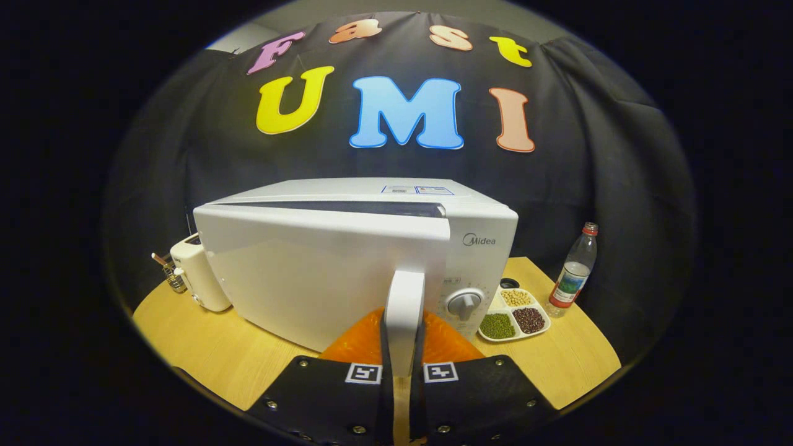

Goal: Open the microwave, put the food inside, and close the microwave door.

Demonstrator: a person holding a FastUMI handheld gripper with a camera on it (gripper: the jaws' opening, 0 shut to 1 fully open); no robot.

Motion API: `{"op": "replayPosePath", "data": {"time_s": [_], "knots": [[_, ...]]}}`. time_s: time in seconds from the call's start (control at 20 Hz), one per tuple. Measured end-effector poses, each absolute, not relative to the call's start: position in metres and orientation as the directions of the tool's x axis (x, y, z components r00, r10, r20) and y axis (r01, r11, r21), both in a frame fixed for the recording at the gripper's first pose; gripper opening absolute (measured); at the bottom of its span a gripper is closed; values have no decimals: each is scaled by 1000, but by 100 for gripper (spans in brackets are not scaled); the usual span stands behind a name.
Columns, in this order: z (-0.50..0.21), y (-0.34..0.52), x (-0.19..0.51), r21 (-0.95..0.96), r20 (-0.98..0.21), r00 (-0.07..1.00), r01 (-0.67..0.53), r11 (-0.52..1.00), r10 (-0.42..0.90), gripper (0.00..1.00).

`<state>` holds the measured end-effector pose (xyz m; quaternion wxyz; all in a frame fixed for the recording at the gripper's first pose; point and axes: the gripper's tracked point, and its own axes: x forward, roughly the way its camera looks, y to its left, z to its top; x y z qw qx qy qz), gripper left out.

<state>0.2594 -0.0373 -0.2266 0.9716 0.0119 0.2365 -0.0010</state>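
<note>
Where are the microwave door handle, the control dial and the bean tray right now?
door handle (pixel 404 310): gripper view, middle of bar, fingers closed on it.
control dial (pixel 464 303): gripper view, knob centre.
bean tray (pixel 538 331): gripper view, front rim.

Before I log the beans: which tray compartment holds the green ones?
The one nearest the microwave front corner, on the tray's side toward the gripper, shut on the door handle. The green beans sit beside the dark red; pale ones lie beyond.

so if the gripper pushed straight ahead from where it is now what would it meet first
The gripper is already shut on the door handle, so going forward it would press into the microwave's partly open door right behind the handle, probably swinging it toward closed.
</note>
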Motion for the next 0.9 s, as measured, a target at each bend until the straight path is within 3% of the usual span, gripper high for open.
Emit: {"op": "replayPosePath", "data": {"time_s": [0.5, 0.9], "knots": [[-213, 15, 168, 80, -490, 871, 5, 997, 35, 19], [-203, 78, 106, 139, -496, 865, -8, 990, 77, 20]]}}
